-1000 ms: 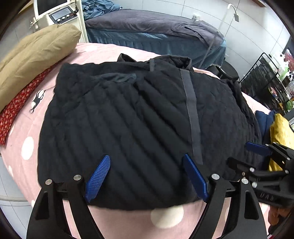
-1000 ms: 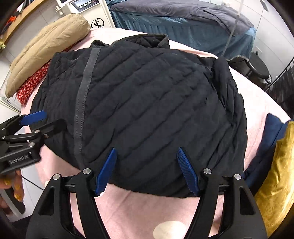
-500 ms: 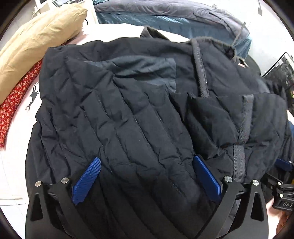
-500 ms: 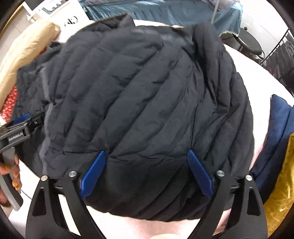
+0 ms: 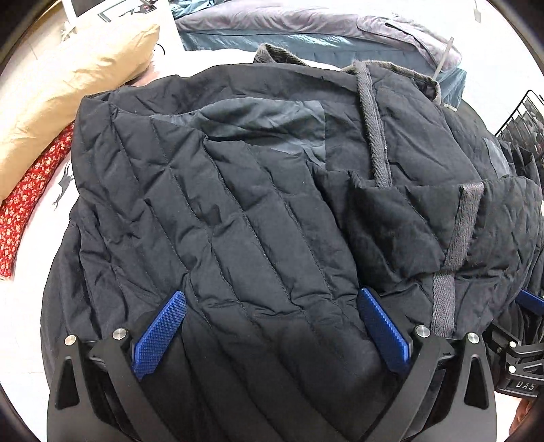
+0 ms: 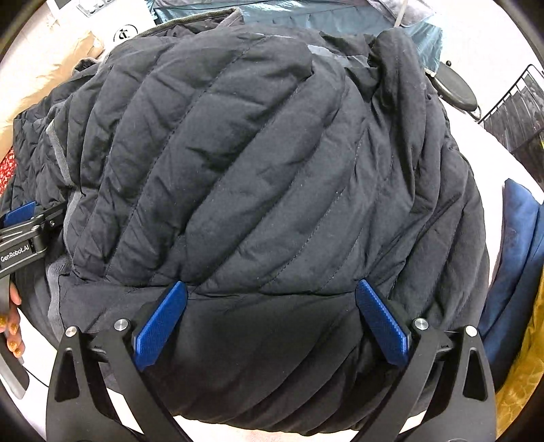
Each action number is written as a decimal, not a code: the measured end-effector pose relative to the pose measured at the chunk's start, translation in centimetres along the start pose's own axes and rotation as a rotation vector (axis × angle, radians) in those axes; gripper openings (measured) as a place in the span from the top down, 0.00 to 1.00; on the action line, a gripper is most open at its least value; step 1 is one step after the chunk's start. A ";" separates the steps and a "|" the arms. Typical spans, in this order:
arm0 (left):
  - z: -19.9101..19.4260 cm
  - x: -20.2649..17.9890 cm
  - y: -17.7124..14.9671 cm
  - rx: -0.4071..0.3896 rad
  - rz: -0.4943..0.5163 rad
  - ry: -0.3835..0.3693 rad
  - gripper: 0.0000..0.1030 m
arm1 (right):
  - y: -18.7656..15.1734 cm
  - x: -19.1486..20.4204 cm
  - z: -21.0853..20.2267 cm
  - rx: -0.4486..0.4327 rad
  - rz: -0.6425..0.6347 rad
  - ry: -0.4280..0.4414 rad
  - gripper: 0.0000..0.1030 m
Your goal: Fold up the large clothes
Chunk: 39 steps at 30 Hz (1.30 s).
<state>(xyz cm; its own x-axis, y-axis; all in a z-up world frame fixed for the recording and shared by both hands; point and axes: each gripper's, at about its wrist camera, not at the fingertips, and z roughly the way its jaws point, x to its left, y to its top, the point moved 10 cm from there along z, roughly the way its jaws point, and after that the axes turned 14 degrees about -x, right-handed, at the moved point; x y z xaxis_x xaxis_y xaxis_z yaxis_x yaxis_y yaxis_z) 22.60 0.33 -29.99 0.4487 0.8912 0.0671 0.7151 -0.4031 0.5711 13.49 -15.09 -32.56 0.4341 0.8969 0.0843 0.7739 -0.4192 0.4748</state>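
A large black quilted jacket [image 5: 258,204] lies on a pink bed and fills both views. Its lower part is folded up over the upper part; a grey zipper band [image 5: 374,129] and the collar show at the far side. My left gripper [image 5: 272,326] is open, its blue pads [image 5: 159,333] wide apart with the jacket's folded edge bulging between them. My right gripper [image 6: 272,319] is open too, its blue pads [image 6: 380,319] astride the jacket [image 6: 258,170] at the near edge. Each gripper shows at the other view's side edge.
A tan pillow [image 5: 74,85] and a red patterned cushion [image 5: 30,197] lie at the left. A second bed with a grey cover [image 5: 306,23] stands behind. Navy cloth [image 6: 513,268] and yellow cloth [image 6: 523,384] lie at the right, a black wire rack [image 6: 510,112] beyond.
Both grippers have moved forward with the jacket's lower hem, folding it up over the upper part. The jacket now bulges close to both cameras and hides most of the pink bed.
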 end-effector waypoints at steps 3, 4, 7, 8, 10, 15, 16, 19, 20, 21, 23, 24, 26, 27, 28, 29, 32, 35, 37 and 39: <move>-1.0 0.5 0.2 0.022 -0.025 -0.008 0.06 | -0.1 -0.1 -0.8 0.008 0.011 0.006 0.05; -1.8 0.7 0.4 0.034 -0.066 -0.018 0.08 | 0.2 -0.4 -0.8 0.007 0.015 0.009 0.05; -5.2 1.2 1.5 0.018 -0.212 -0.066 0.13 | 0.3 -0.9 -2.8 -0.020 0.053 0.023 0.05; -6.8 1.4 1.8 0.019 -0.237 -0.052 0.13 | 0.2 -1.0 -3.8 -0.036 0.070 0.027 0.05; -10.5 1.3 2.3 0.063 -0.243 -0.021 0.14 | -0.4 -1.2 -5.4 -0.047 0.087 0.031 0.05; -22.5 -1.3 5.9 0.075 -0.275 -0.105 0.18 | -2.3 -1.3 -8.8 -0.049 0.118 0.052 0.05; -25.5 -2.2 7.2 0.058 -0.258 -0.144 0.18 | -2.3 -1.3 -8.8 -0.049 0.118 0.052 0.05; -33.8 -4.0 10.9 -0.033 -0.230 -0.231 0.20 | -3.8 -1.5 -10.0 -0.035 0.137 0.056 0.05; -36.9 -4.6 12.2 -0.083 -0.235 -0.279 0.20 | -4.4 -1.3 -10.3 -0.029 0.145 0.058 0.05; -38.7 -5.3 13.3 -0.115 -0.239 -0.309 0.20 | -4.6 -1.4 -10.3 -0.025 0.151 0.060 0.05; -42.9 -5.7 15.0 -0.165 -0.265 -0.350 0.18 | -5.2 -2.1 -10.3 -0.009 0.166 0.061 0.05; -43.9 -6.1 15.3 -0.173 -0.266 -0.341 0.18 | -5.2 -2.4 -10.1 0.002 0.172 0.059 0.05; -46.4 -6.1 15.9 -0.220 -0.246 -0.324 0.18 | -5.7 -3.0 -9.8 0.024 0.187 0.048 0.05; -47.0 -6.2 16.0 -0.233 -0.244 -0.327 0.18 | -5.7 -3.1 -9.7 0.031 0.192 0.044 0.05; -47.7 -6.3 16.0 -0.246 -0.236 -0.328 0.18 | -5.7 -3.2 -9.6 0.033 0.193 0.041 0.05; -48.0 -6.2 16.0 -0.255 -0.231 -0.328 0.18 | -5.6 -3.3 -9.6 0.030 0.193 0.037 0.05; -48.1 -5.7 15.8 -0.268 -0.224 -0.298 0.18 | -5.1 -3.5 -9.8 0.020 0.191 0.035 0.05; -48.8 -5.3 15.6 -0.283 -0.222 -0.301 0.18 | -4.7 -3.7 -10.0 0.010 0.187 0.038 0.05; -49.1 -5.5 15.7 -0.300 -0.198 -0.294 0.18 | -4.5 -4.0 -10.0 0.011 0.186 0.033 0.05; -48.8 -6.0 15.6 -0.291 -0.184 -0.304 0.18 | -4.2 -4.1 -10.0 0.011 0.190 0.036 0.05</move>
<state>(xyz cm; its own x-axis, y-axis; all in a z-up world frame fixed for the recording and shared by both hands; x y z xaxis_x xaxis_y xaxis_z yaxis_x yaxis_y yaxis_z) 4.94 -1.14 18.48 0.4967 0.8232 -0.2750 0.6368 -0.1303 0.7600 3.84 -15.61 -26.19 0.5565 0.8056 0.2031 0.6845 -0.5831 0.4375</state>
